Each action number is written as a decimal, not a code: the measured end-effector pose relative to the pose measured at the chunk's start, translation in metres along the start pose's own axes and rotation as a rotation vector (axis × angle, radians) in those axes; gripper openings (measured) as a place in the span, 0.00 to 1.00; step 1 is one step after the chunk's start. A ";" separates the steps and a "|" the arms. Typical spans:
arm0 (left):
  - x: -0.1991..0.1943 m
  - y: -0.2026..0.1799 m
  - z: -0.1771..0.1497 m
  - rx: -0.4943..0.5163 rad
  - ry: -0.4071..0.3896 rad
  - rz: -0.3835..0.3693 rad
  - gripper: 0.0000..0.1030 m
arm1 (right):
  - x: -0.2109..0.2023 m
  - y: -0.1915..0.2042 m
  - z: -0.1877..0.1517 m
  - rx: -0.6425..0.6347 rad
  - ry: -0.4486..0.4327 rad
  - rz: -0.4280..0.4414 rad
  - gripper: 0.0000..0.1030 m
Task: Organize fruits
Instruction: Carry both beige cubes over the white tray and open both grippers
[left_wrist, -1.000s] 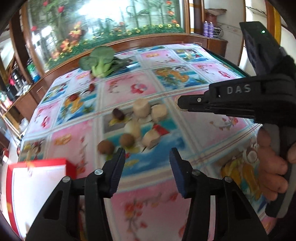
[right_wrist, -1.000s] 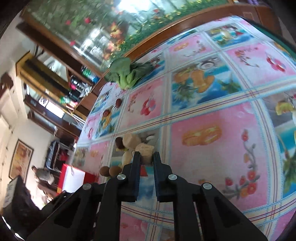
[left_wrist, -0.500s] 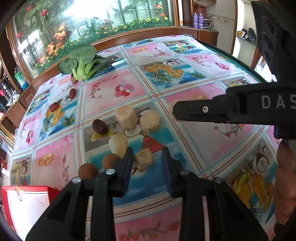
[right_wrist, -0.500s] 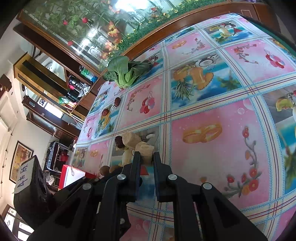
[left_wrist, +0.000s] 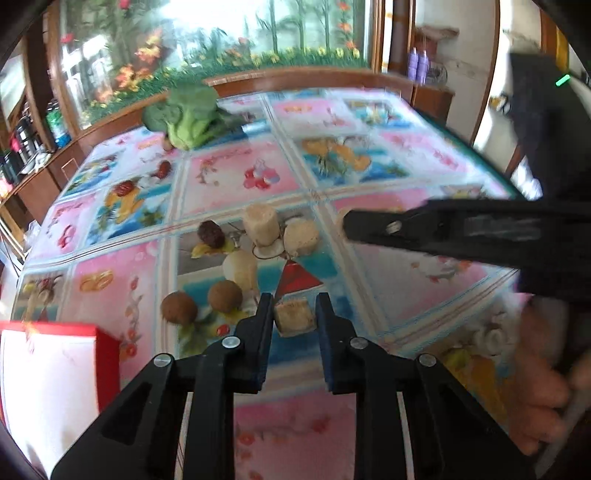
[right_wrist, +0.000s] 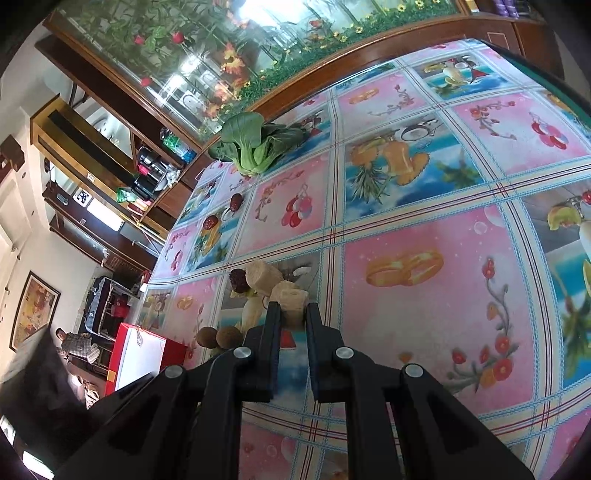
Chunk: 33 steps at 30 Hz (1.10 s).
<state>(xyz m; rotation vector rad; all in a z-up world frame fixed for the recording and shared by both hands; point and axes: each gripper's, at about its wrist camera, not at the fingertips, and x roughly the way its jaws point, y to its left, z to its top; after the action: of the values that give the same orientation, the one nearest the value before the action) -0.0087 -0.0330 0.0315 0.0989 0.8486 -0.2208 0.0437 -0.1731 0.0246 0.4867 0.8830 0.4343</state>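
The left gripper is clamping a pale beige, cube-shaped fruit chunk between its narrowed jaws, lifted just above the glossy pink-and-blue fruit-print tablecloth. Just beyond it, two beige cylindrical chunks, a pale rounded piece, two brown round fruits and a dark red wrinkled date are lying clustered together. A red-and-white gift box is sitting at the near left, and a green leafy bok choy is lying at the far side. The right gripper is hovering with its jaws narrow and nothing between them, with a beige cylindrical chunk showing beyond the tips.
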 end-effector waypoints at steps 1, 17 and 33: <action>-0.012 0.000 -0.004 -0.013 -0.028 0.000 0.24 | 0.000 0.002 -0.001 -0.008 -0.001 0.001 0.11; -0.132 0.045 -0.069 -0.145 -0.183 0.098 0.24 | -0.008 -0.003 -0.019 0.007 -0.066 -0.026 0.11; -0.183 0.080 -0.092 -0.226 -0.263 0.129 0.24 | -0.018 -0.020 -0.026 0.050 -0.119 -0.127 0.11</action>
<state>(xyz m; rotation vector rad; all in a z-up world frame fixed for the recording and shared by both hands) -0.1753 0.0888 0.1087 -0.0852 0.5978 -0.0147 0.0153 -0.1929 0.0102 0.4945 0.8062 0.2647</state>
